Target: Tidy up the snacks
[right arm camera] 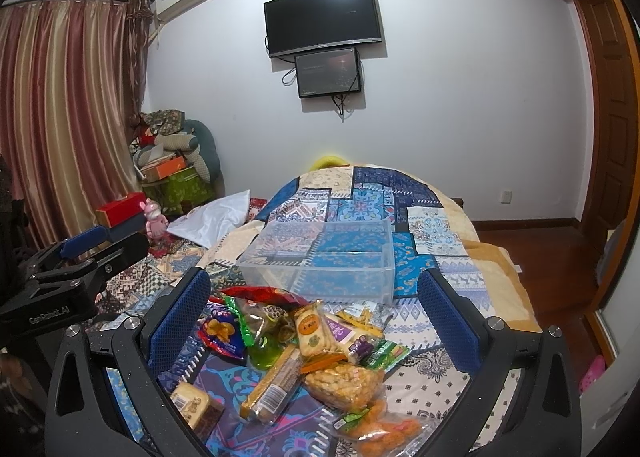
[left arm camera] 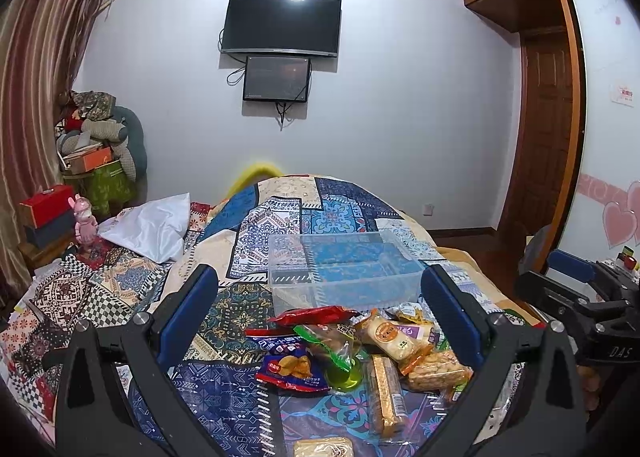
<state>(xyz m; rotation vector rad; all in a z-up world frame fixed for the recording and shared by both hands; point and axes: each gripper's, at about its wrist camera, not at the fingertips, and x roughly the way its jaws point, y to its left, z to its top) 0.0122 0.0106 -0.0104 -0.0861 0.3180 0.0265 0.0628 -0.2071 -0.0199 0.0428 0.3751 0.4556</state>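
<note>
Evidently nothing sorted yet: clear bin empty on bed; snack pile just in front of bin. Left hand-held gripper, right hand-held gripper both spread, holding nothing.

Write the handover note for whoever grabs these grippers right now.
Left gripper: open, holding nothing, above the snack pile.
Right gripper: open, holding nothing, also over the pile.
Clear bin: on the patchwork bedspread just behind the pile, with a divider inside, no snacks in it.
Done: nothing sorted yet.
Left: move every packet from the pile into the bin.
</note>
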